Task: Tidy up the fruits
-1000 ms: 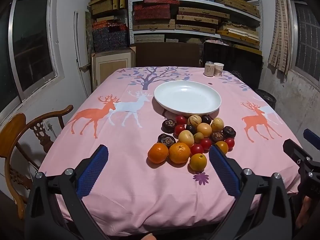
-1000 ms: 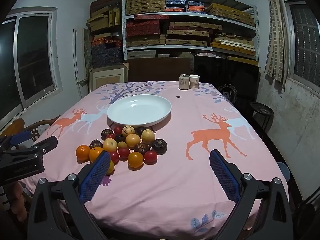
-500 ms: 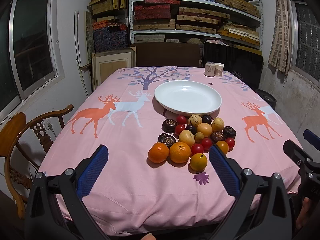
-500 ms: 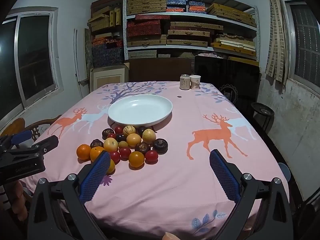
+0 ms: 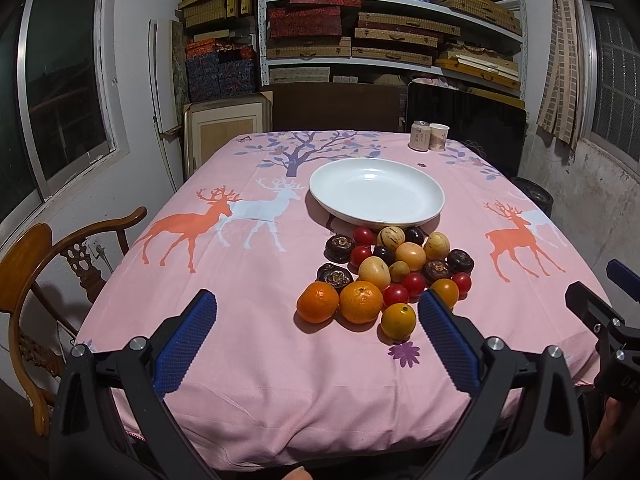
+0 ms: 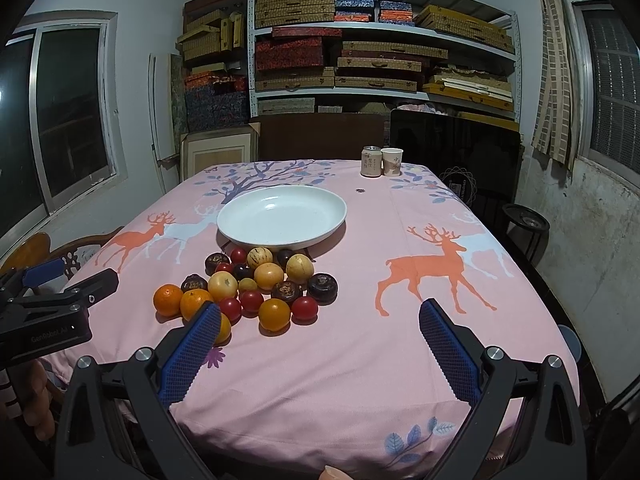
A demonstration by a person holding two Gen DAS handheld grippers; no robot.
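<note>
Mixed fruits (image 5: 394, 270) lie heaped before the bare white plate (image 5: 376, 193); left gripper (image 5: 316, 326) and right gripper (image 6: 320, 332) gape wide, one orange partly hidden

"GenRobot.AI" — left claw (image 6: 60, 284)

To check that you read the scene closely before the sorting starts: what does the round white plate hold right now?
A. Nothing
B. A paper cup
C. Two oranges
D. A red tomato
A: the round white plate is bare, and all the fruit lies in a pile of mixed fruit on the pink tablecloth in front of it.
</note>
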